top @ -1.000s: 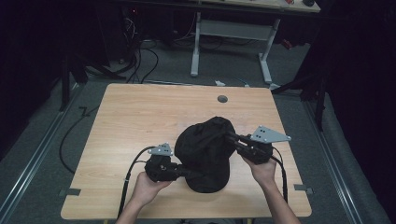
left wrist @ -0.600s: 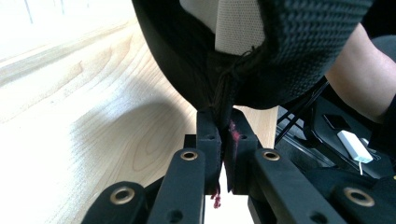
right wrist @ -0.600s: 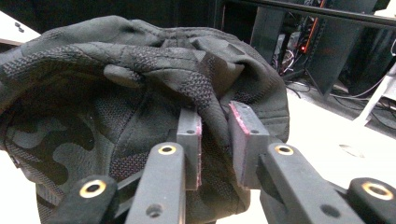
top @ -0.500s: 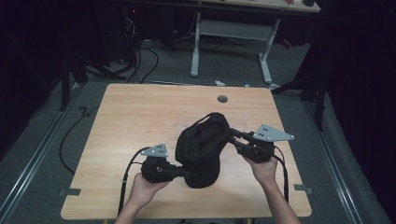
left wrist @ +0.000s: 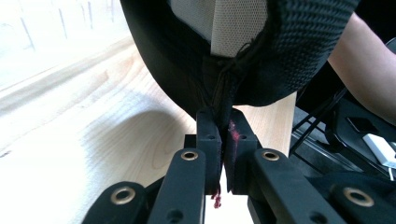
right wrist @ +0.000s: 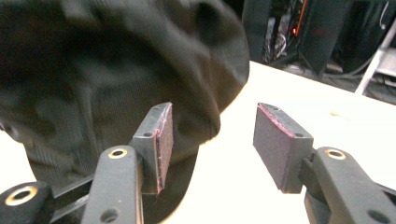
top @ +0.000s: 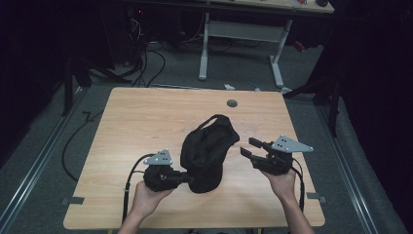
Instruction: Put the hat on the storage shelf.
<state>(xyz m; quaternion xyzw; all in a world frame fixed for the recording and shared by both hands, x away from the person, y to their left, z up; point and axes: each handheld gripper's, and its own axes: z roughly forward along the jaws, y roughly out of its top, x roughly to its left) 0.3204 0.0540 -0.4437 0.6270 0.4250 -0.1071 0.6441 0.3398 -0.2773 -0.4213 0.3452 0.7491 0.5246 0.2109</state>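
Dark room all round, cables [top: 146, 68] trailing over the grey floor [top: 39, 161] and a white-legged desk [top: 243, 34] at the far end. Centre stage is a pale wooden worktop [top: 146, 122], with a small round dark disc [top: 232, 103] near its far edge.

On the near half of the worktop sits a black cap [top: 207, 151], standing up off the wood in a slumped, bunched shape. From the left gripper view its underside shows a pale mesh lining [left wrist: 219, 23] and a ribbed black edge [left wrist: 303, 46].

Left hand-held gripper [top: 187, 179] is at the cap's near left side, and its jaws are clamped tight on a fold of the cap's fabric; the left gripper view shows that fold pinched between the two pads [left wrist: 208, 149], reddish marks on the pad faces.

Right hand-held gripper [top: 249, 148] hovers just right of the cap with jaws spread wide, nothing between them. In the right gripper view its left pad [right wrist: 163, 140] sits in front of the cap's dark cloth; whether it touches, I cannot tell. A grey plate [top: 291, 145] tops it.
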